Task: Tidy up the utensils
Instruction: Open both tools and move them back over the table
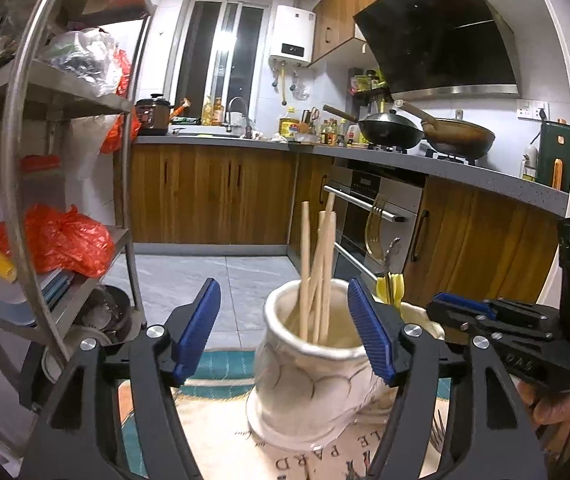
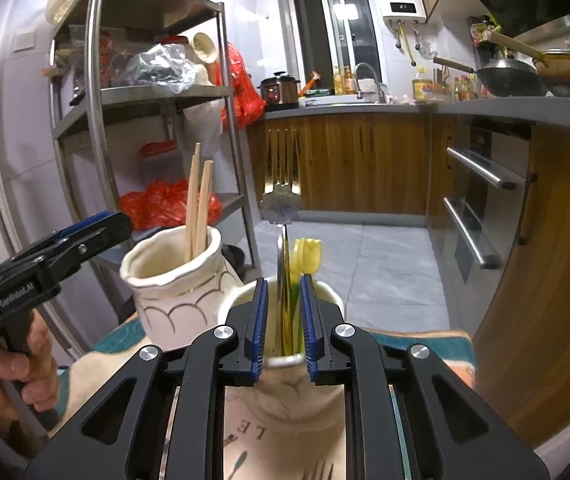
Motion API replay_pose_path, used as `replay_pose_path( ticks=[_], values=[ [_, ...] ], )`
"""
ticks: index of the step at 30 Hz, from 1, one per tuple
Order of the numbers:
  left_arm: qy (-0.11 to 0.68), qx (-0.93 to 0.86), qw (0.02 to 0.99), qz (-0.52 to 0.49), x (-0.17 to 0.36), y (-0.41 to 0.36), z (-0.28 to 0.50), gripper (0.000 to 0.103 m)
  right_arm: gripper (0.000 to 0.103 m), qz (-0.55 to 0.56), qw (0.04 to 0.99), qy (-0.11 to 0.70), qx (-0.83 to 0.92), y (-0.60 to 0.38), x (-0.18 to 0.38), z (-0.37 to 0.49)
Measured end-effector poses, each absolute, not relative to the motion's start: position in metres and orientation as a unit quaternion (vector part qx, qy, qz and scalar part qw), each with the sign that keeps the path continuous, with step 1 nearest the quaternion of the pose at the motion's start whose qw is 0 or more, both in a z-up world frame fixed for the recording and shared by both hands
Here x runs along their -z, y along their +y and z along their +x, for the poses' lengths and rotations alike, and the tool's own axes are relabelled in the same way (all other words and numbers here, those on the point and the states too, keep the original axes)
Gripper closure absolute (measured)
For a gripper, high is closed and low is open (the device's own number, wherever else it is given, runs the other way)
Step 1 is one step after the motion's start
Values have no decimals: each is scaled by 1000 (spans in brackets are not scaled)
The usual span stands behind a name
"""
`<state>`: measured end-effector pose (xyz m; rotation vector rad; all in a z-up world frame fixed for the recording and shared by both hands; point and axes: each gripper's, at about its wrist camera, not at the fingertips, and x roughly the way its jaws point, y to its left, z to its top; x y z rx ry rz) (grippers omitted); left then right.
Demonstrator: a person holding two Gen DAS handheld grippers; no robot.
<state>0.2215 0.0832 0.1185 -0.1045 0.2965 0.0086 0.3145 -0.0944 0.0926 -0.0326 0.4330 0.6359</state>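
Note:
My left gripper (image 1: 285, 330) stands open just in front of a white ceramic jar (image 1: 305, 384). Several wooden chopsticks (image 1: 319, 272) lean inside the jar, and no pad touches them or the jar. In the right wrist view the same jar (image 2: 173, 292) and chopsticks (image 2: 199, 200) sit to the left, with the left gripper (image 2: 113, 226) beside them. My right gripper (image 2: 285, 320) is narrowly open around the handle of a gold fork (image 2: 283, 280). A small gap shows on each side of the handle. The fork stands upright in a second white jar (image 2: 241, 300) next to a yellow tulip (image 2: 305, 258).
Both jars rest on a printed cloth (image 2: 245, 432) with a teal border. A steel shelf rack (image 1: 65, 160) full of bags stands to the left. Wooden cabinets, an oven (image 1: 365, 216) and a counter with woks (image 1: 389, 130) run behind. A hand (image 2: 25, 360) holds the left gripper's handle.

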Motion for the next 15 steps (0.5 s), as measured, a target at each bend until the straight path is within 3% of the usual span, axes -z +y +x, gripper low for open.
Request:
replay_pose_path(
  ticks=[3, 5, 15],
  values=[
    [156, -11, 986, -57, -114, 89, 210, 31, 65, -17, 928, 212, -307, -102, -94, 306],
    [170, -12, 984, -56, -109, 89, 205, 30, 62, -23, 926, 221, -305, -109, -90, 300],
    [263, 10, 964, -40, -61, 80, 186, 29, 59, -47, 905, 310, -288, -126, -47, 281]
  ],
)
